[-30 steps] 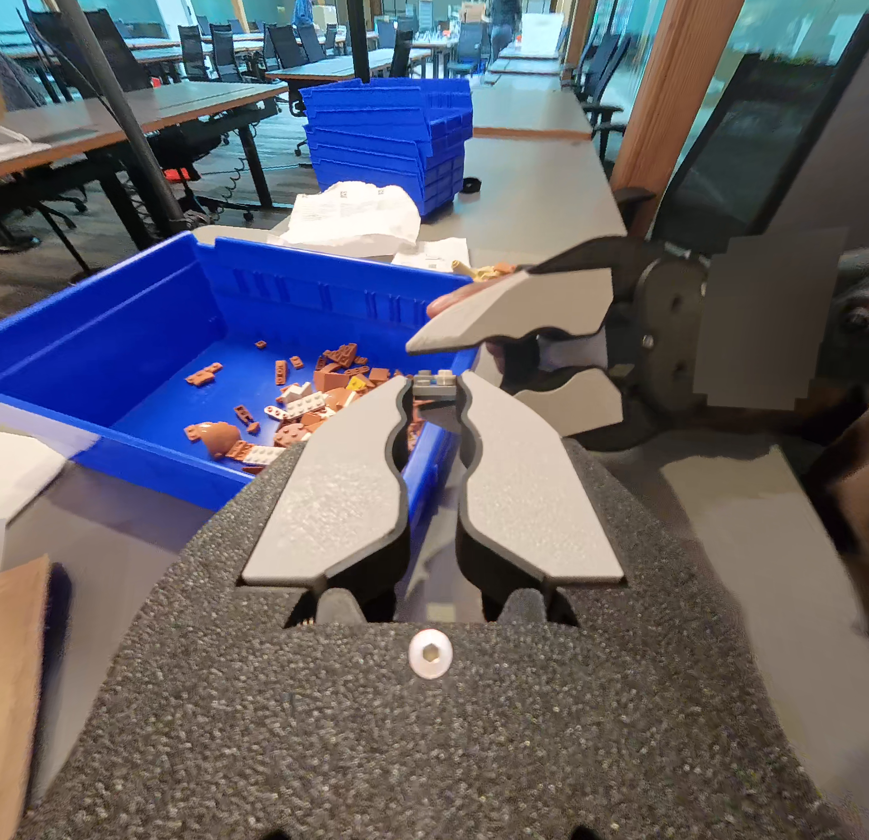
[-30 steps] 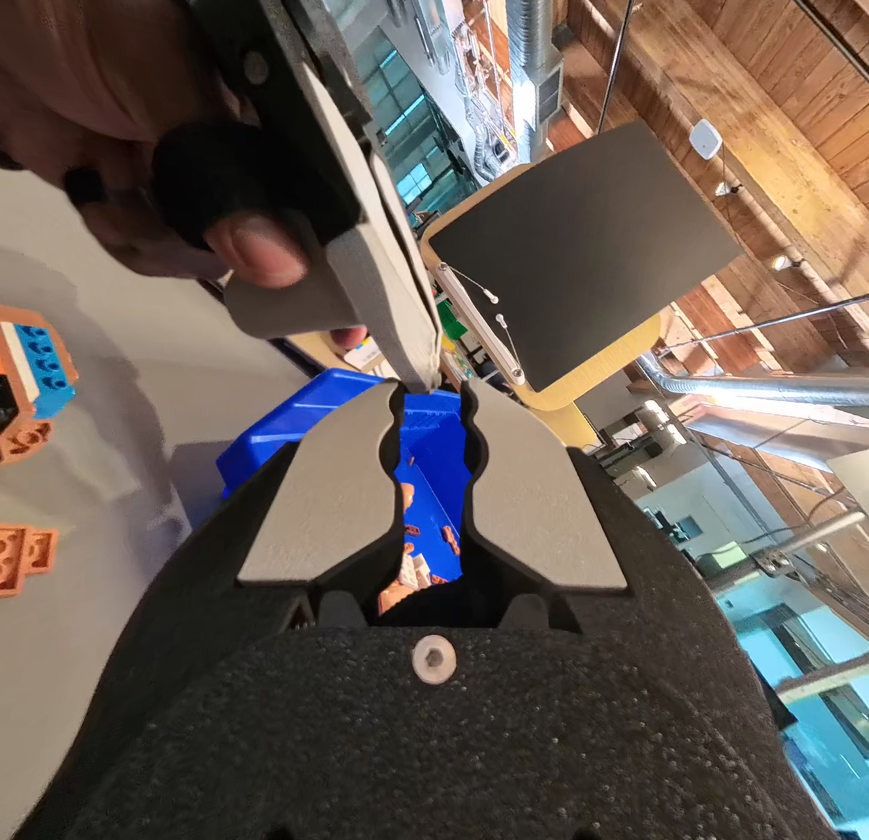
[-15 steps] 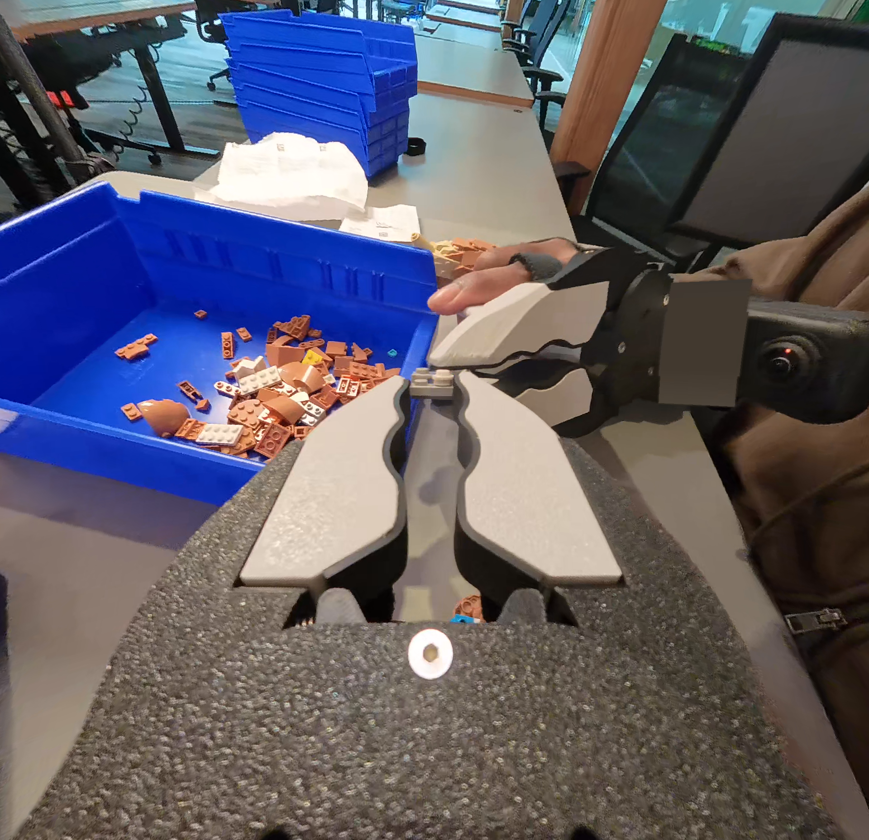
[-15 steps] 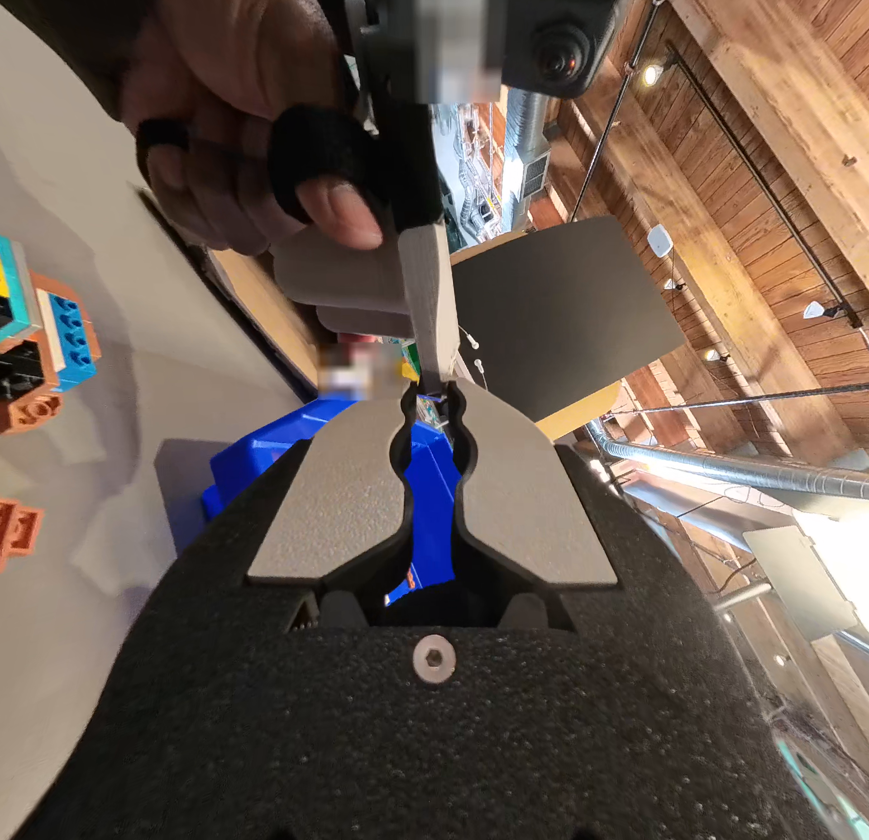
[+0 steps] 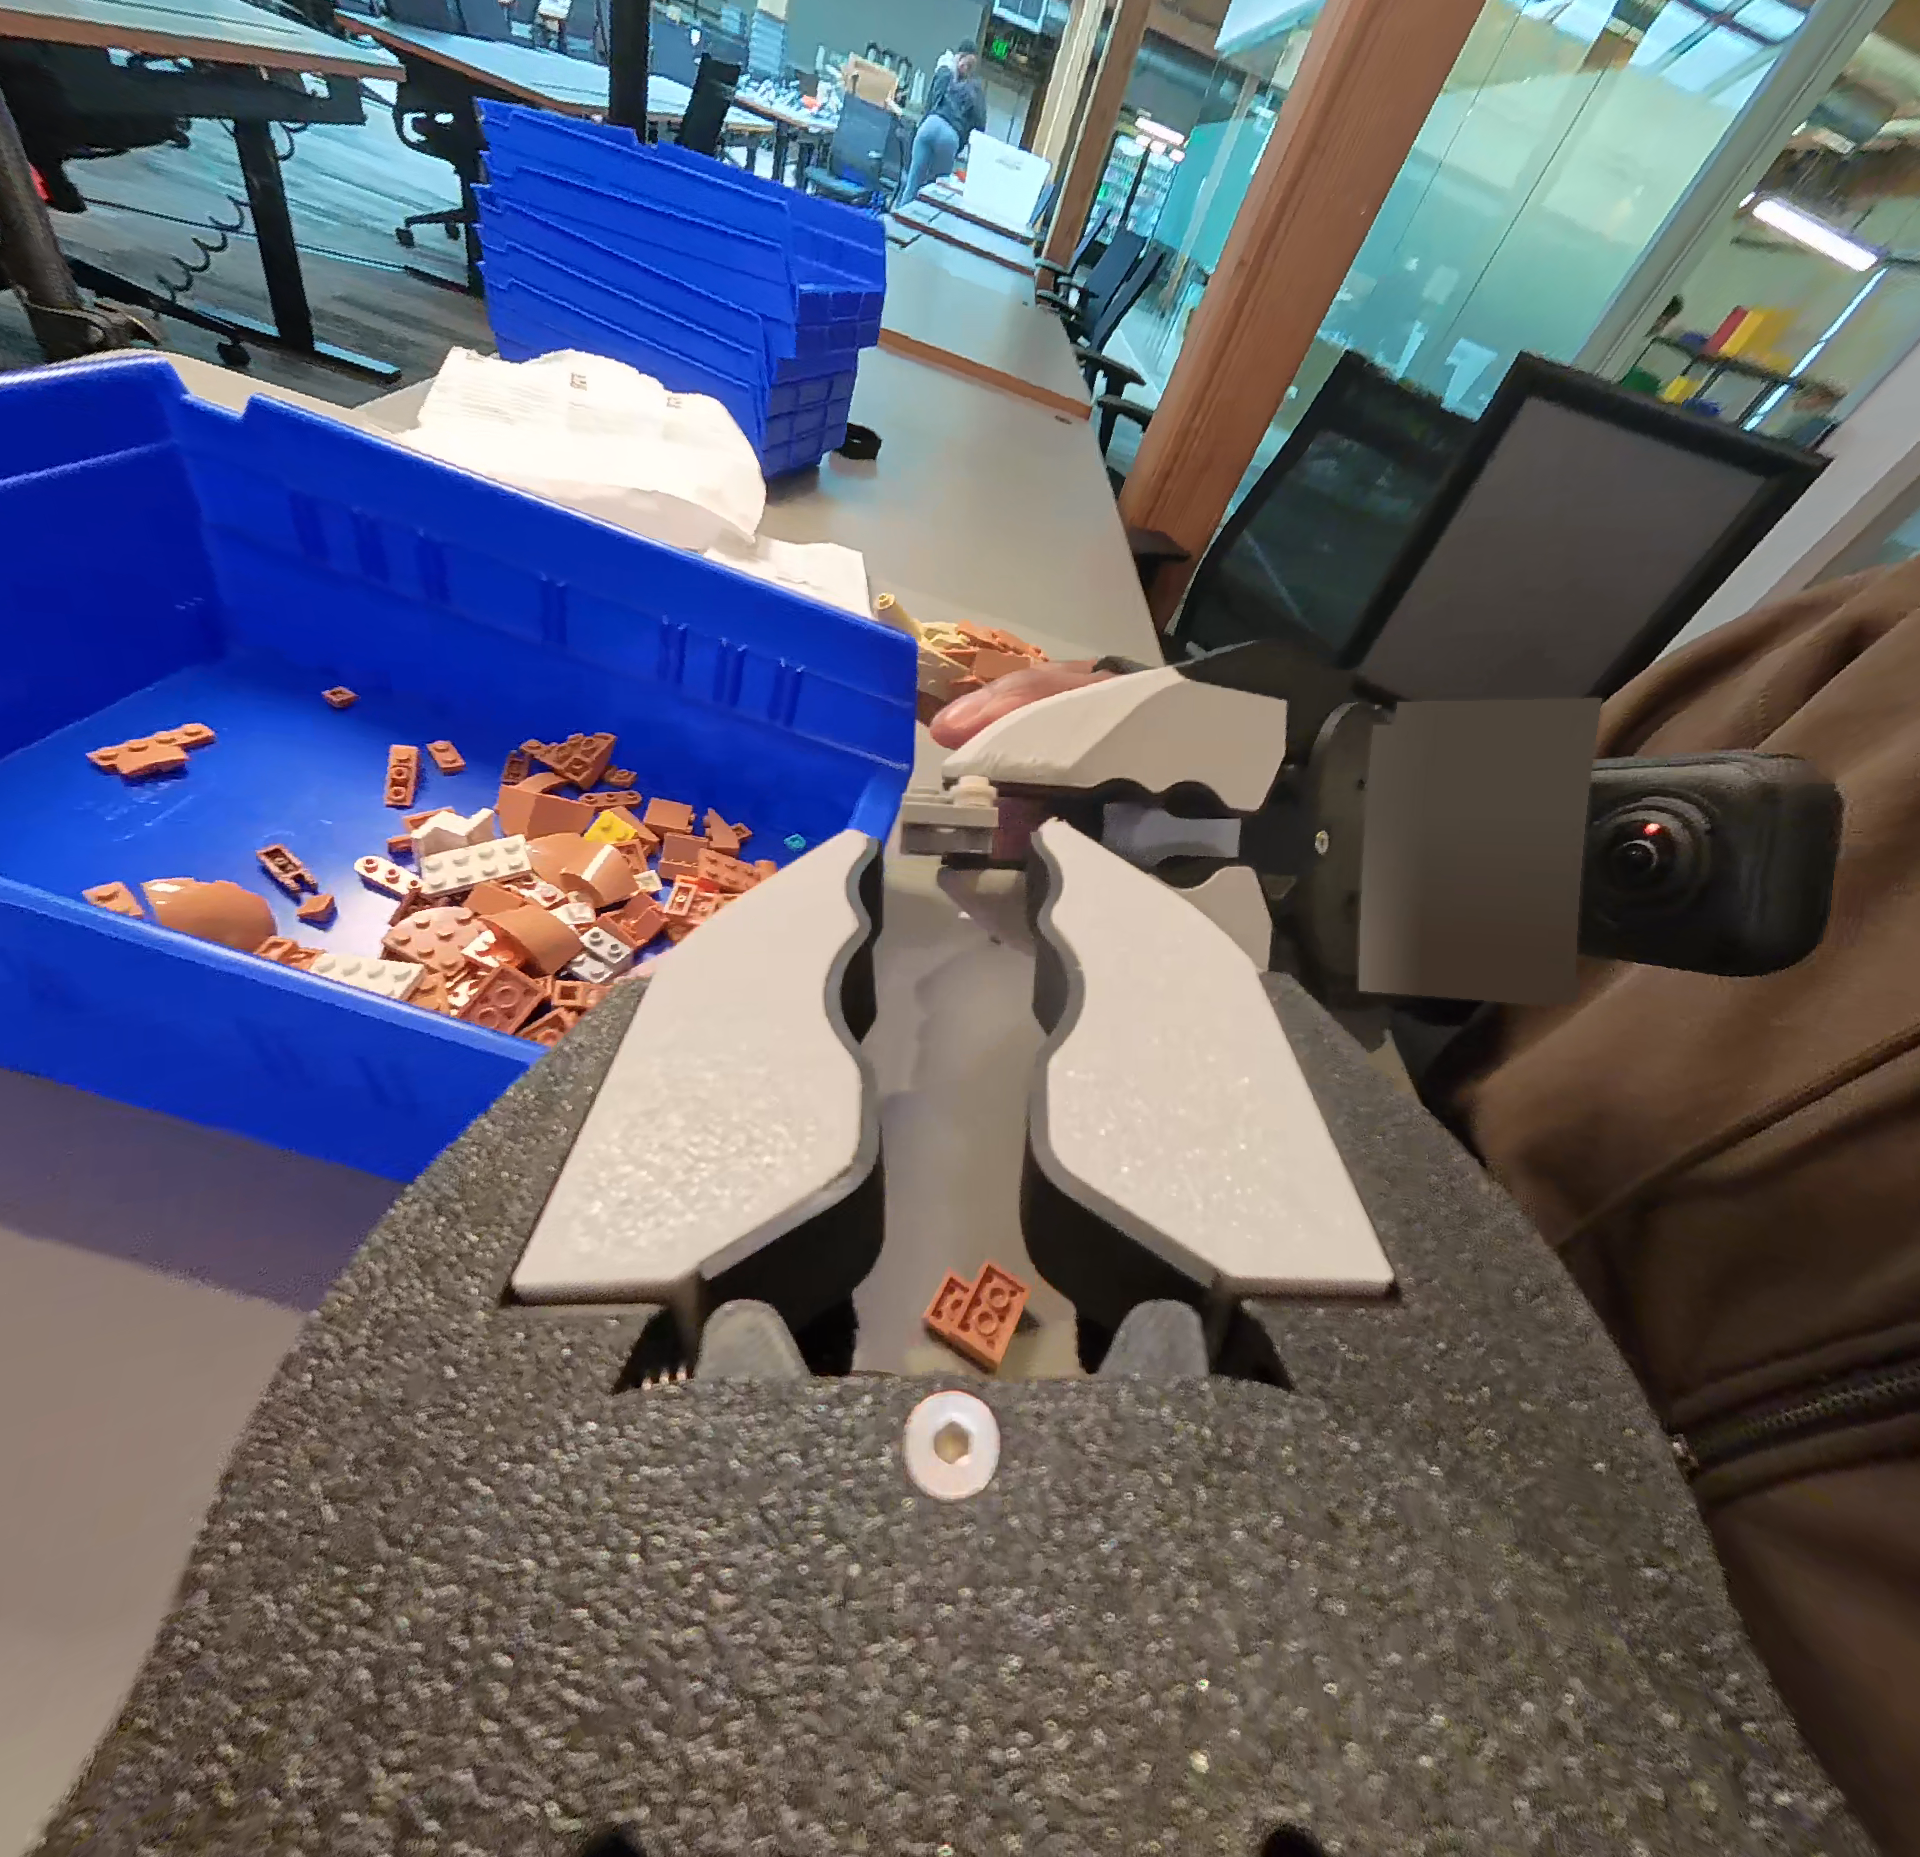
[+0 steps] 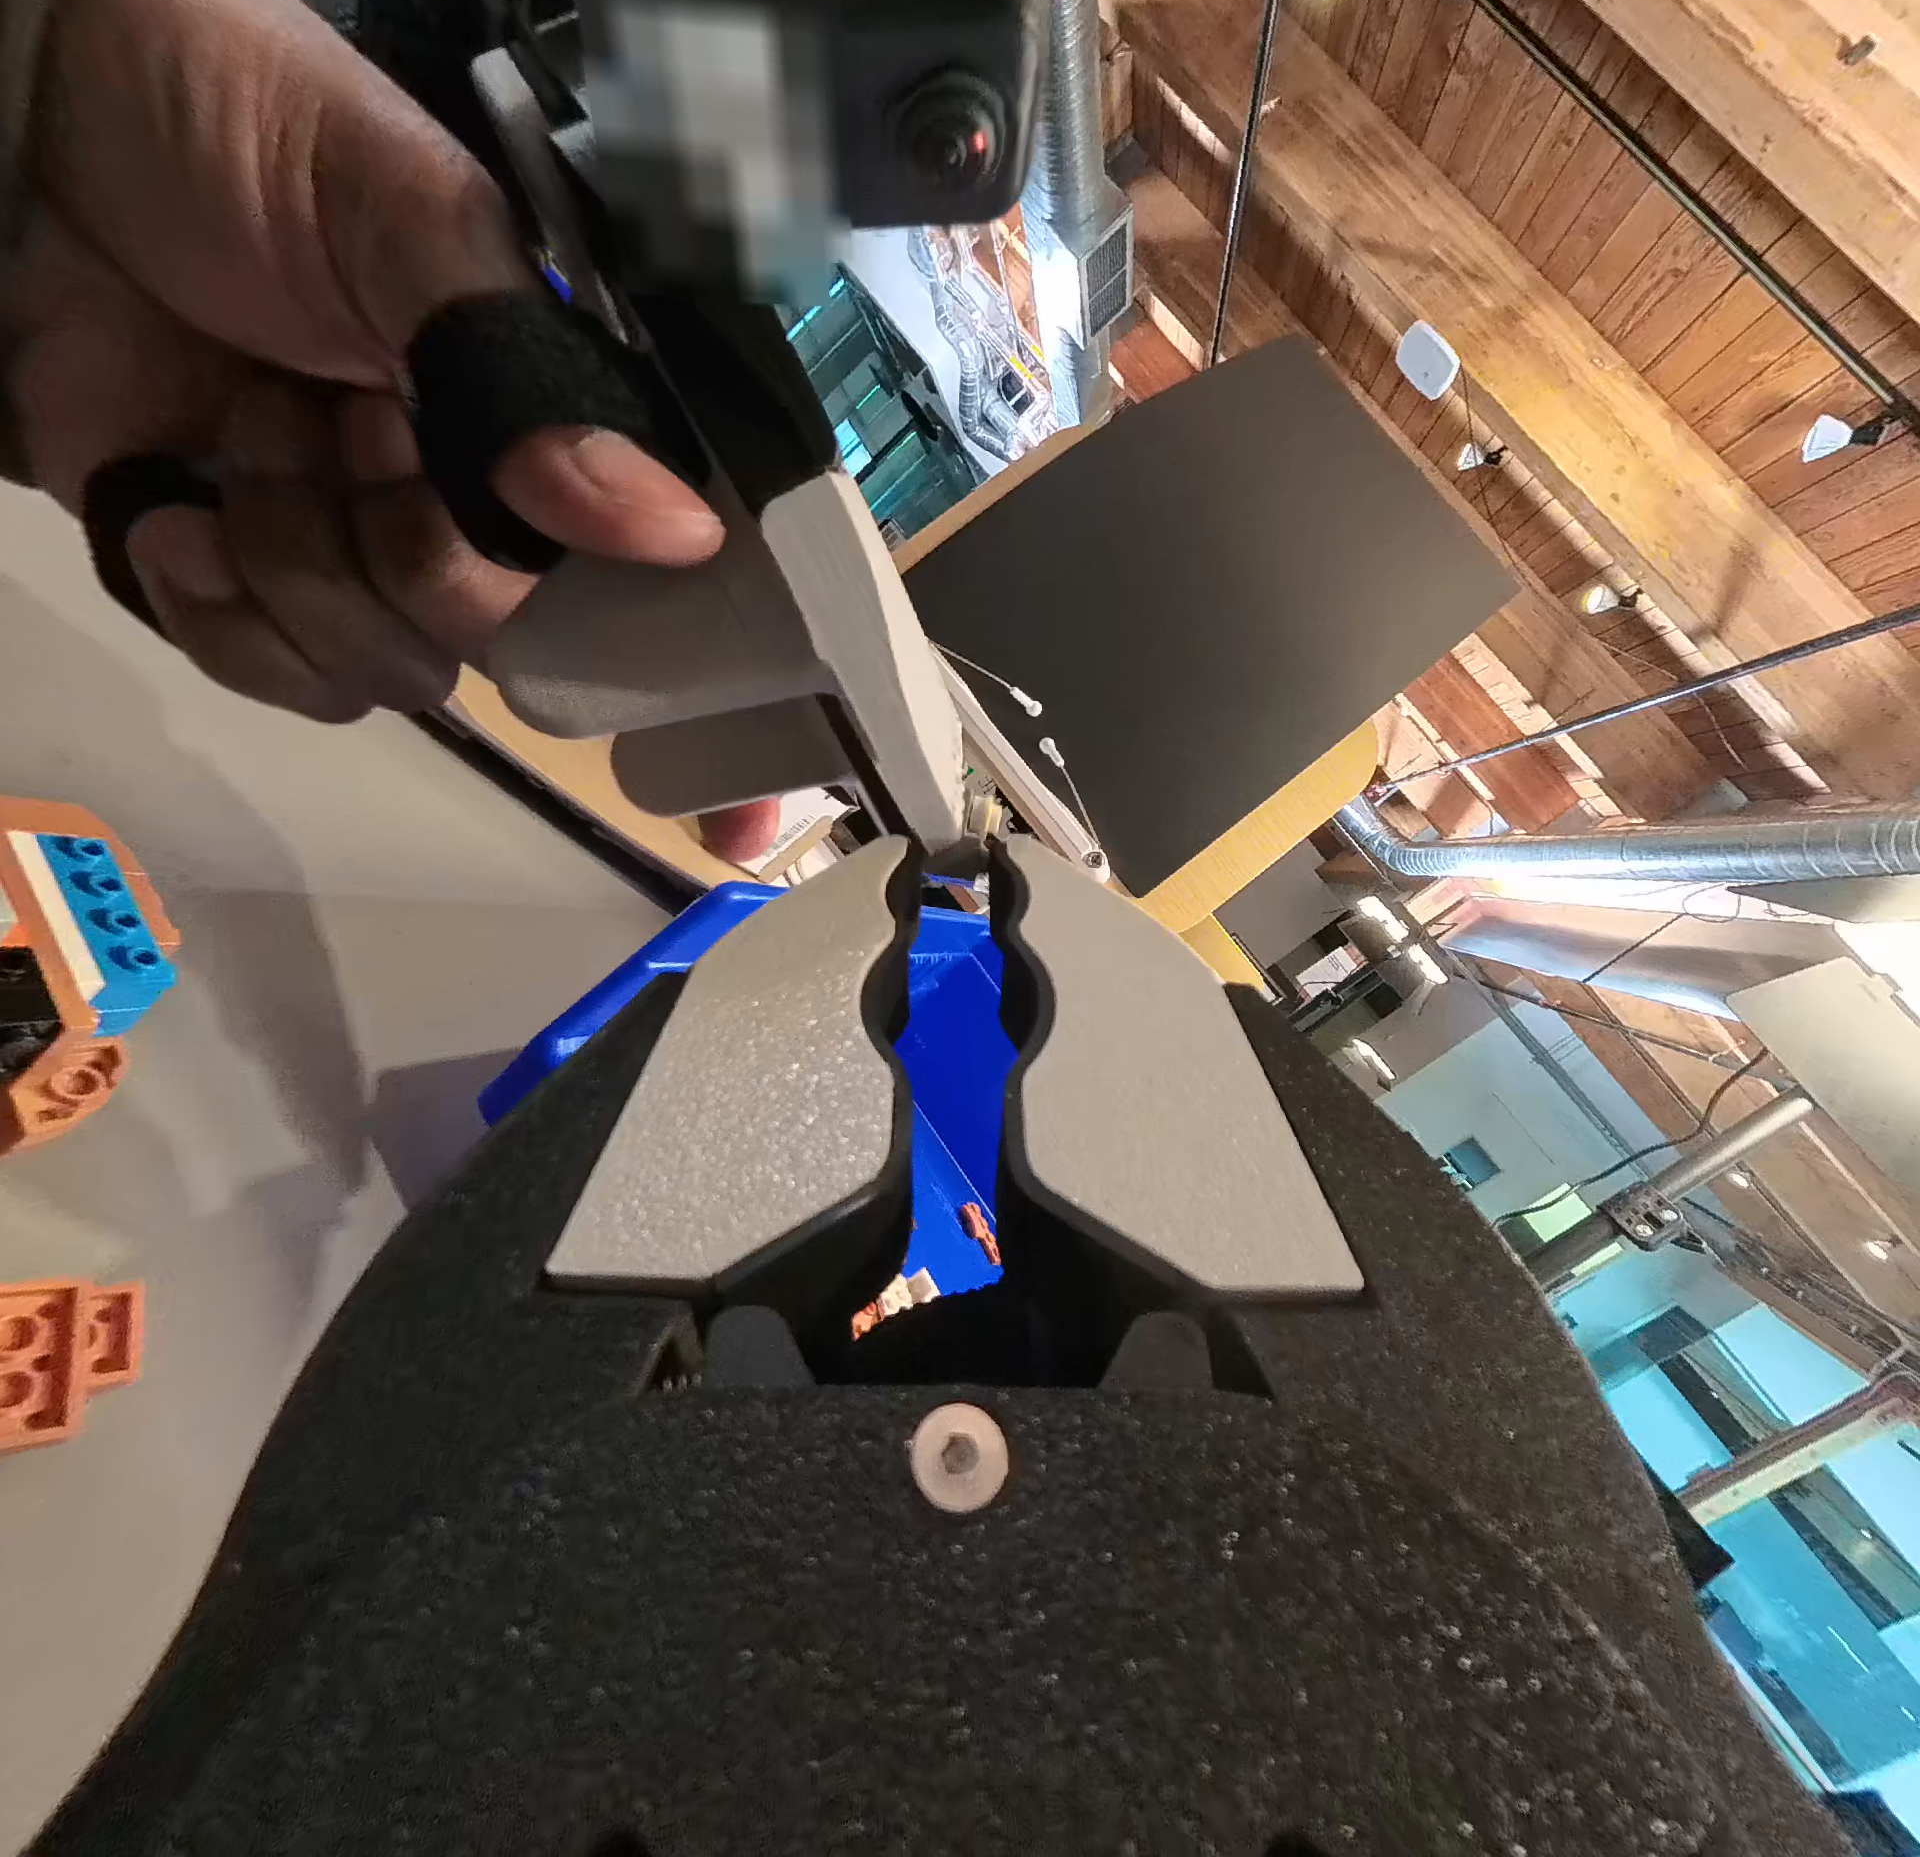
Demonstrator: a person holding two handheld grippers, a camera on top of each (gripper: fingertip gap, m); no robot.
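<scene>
**Grey piece pinched in the air off the bin's corner**

A small grey studded piece hangs above the desk, just off the right-hand corner of the blue bin. The right gripper comes in sideways and pinches it at the very fingertips, jaws nearly together. The left gripper points straight at it with its fingers spread. The piece sits at the mouth of that gap, and the right wrist view shows one left fingertip meeting it, though firm contact cannot be told.

Below the left fingers a brown plate lies flat on the desk. Loose brown bricks fill the bin's near side. Farther along the desk are crumpled white paper and a stack of blue bins.
</scene>
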